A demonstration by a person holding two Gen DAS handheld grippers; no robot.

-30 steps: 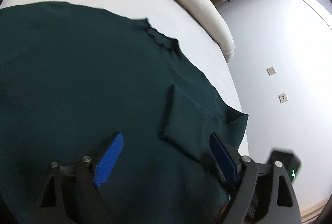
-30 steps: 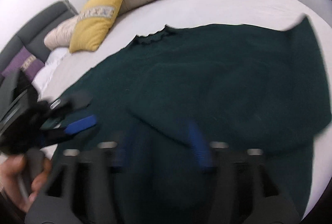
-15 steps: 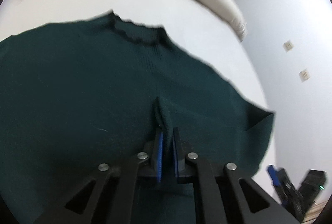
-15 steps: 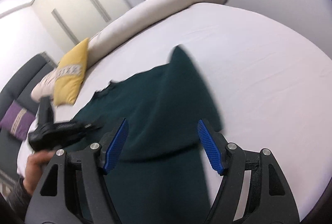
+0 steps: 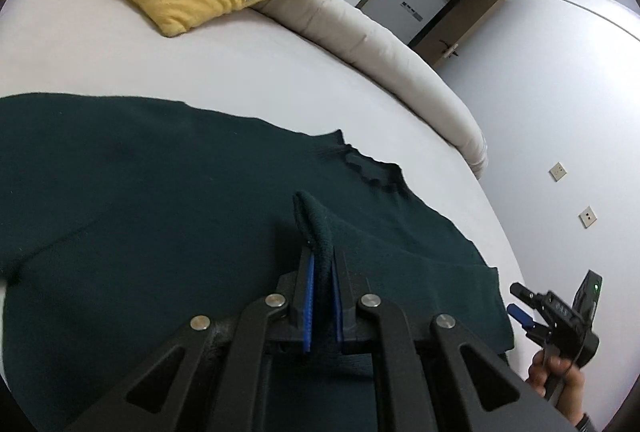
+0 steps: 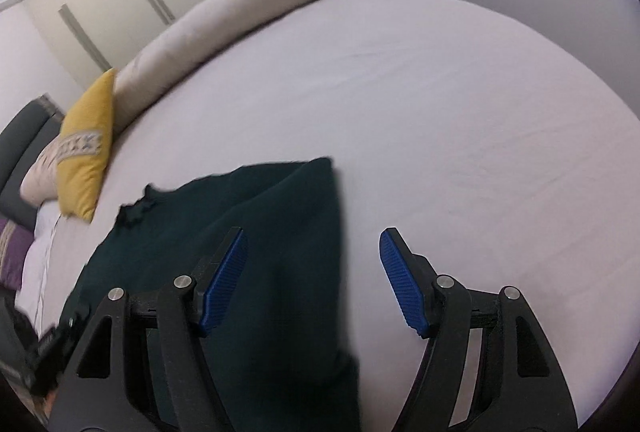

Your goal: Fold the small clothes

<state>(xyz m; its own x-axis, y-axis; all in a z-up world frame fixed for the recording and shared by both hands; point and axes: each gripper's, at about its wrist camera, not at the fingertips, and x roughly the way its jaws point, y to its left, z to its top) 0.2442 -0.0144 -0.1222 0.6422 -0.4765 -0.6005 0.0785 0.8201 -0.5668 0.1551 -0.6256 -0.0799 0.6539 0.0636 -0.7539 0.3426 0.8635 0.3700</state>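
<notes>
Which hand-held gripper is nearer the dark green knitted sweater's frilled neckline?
Left. The left hand-held gripper pinches a fold of the dark green knitted sweater just below its neckline; the right hand-held gripper hangs open beside the far sleeve edge.

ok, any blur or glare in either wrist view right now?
Left wrist: sharp, even soft light, no glare; strong fisheye bend on the bed edge. Right wrist: motion blur smears the sweater edge and the left tongs in the corner; right tongs crisp.

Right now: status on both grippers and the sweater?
Left gripper shut on a pinched fold of the sweater. Right gripper open, holding nothing, over the sweater's edge. Sweater spread on the bed. Nothing in the way.
</notes>
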